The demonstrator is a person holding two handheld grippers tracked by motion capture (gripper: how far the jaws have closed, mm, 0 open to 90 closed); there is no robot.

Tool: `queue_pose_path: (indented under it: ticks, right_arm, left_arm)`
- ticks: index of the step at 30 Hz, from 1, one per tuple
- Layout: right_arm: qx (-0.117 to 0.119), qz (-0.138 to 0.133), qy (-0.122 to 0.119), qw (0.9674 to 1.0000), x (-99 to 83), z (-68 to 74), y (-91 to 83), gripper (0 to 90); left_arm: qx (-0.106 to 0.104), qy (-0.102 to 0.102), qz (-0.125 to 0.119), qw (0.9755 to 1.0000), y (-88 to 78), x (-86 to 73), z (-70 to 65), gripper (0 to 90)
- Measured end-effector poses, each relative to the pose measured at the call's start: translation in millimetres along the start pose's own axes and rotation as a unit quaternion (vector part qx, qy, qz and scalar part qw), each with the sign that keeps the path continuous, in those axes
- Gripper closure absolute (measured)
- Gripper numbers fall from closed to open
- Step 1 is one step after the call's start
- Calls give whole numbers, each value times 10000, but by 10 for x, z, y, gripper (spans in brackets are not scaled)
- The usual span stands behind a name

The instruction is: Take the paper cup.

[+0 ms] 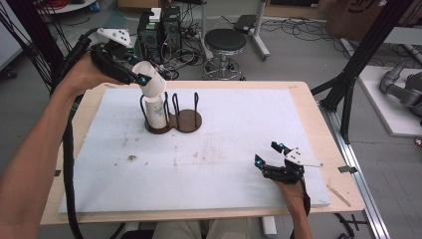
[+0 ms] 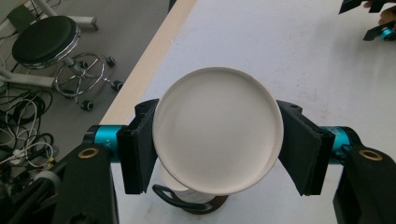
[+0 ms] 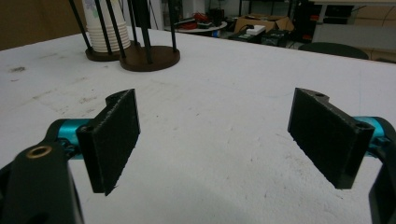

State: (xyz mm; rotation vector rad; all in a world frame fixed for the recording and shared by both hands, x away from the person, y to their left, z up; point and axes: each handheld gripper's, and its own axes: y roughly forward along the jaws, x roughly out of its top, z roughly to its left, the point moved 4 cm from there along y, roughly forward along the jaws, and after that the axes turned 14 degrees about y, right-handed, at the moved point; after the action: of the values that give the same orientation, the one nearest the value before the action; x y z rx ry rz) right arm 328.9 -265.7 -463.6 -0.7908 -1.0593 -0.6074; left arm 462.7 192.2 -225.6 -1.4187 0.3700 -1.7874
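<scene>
While left tongs (image 2: 217,151) clamp unmarked paper cup (image 2: 218,130), right tongs (image 3: 224,140) agape

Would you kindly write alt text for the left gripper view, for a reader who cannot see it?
The left gripper has its two black jaws clamped on the sides of a white paper cup, seen bottom-on. Under it stands the dark cup holder on the white table; a black stool stands on the floor beyond.

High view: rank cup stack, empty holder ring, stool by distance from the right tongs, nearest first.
From the right tongs:
1. Empty holder ring, mid-table, up-left.
2. Cup stack, in the holder's left ring, just beyond.
3. Stool, on the floor past the table's far edge.
</scene>
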Motion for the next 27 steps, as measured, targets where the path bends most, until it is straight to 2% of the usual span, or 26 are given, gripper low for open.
queue_pose_path:
  ticks: [4, 7, 10, 15, 20, 25, 27]
  right_arm:
    - [-6, -4, 9, 10000, 0, -1, -1, 171]
    - [-23, -20, -8, 10000, 0, 2, 0, 171]
    - [-36, -20, -1, 10000, 0, 2, 0, 171]
    - [-31, -8, 12, 10000, 1, -2, 2, 171]
    - [-32, 1, 48, 10000, 3, -7, 6, 171]
    - [-13, 32, 48, 10000, 3, -6, 9, 171]
    - [-9, 47, 61, 10000, 3, -9, 11, 171]
  left_arm:
    - [26, 44, 44, 10000, 16, -22, -111, 351]
    - [49, 29, -14, 10000, 15, -23, -223, 351]
    - [84, 52, 4, 10000, -5, -25, -264, 352]
    - [157, -37, -147, 9998, -76, -36, -360, 353]
    - [216, 6, -322, 9992, -136, -54, -491, 353]
    - [303, -55, -489, 9983, -198, -92, -618, 353]
    - [266, -76, -585, 9979, -207, -117, -666, 353]
